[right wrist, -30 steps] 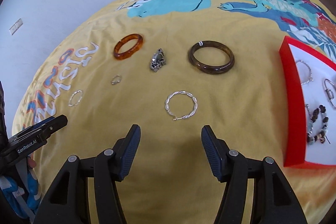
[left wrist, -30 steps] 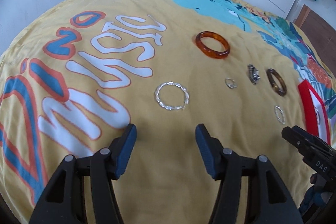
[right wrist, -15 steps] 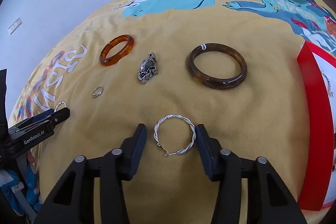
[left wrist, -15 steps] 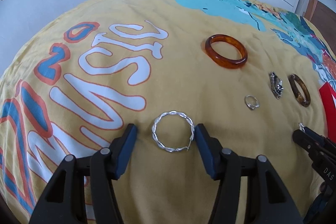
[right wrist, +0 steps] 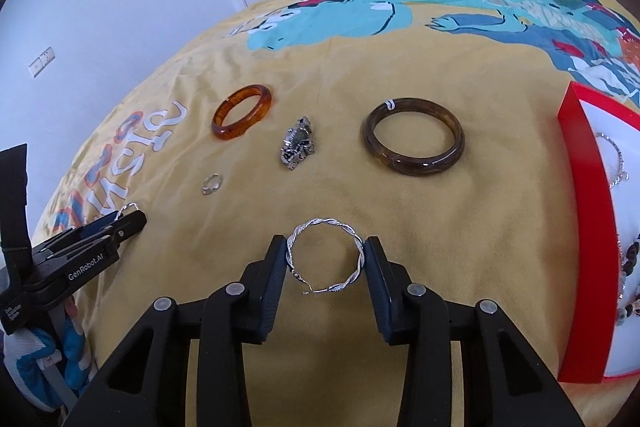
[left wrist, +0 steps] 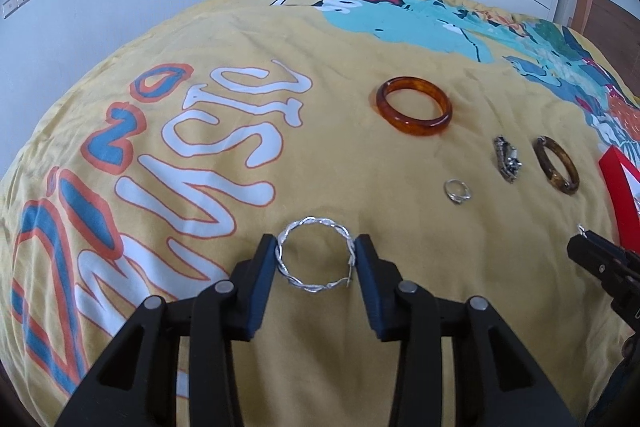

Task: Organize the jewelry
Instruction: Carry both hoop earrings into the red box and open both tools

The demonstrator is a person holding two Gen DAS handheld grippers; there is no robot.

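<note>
In the left wrist view my left gripper has its jaws closed in on both sides of a twisted silver hoop earring lying on the yellow bedspread. In the right wrist view my right gripper is closed the same way on a second twisted silver hoop. Both hoops touch the pads. A red jewelry tray with white lining, holding chains and beads, sits at the right.
Loose on the bedspread are an amber bangle, a small silver ring, a silver brooch and a dark brown bangle. The other gripper shows at each view's edge. A wardrobe and door stand behind.
Both grippers moved forward and down over their hoops, then closed their jaws until the pads touch the hoops' sides.
</note>
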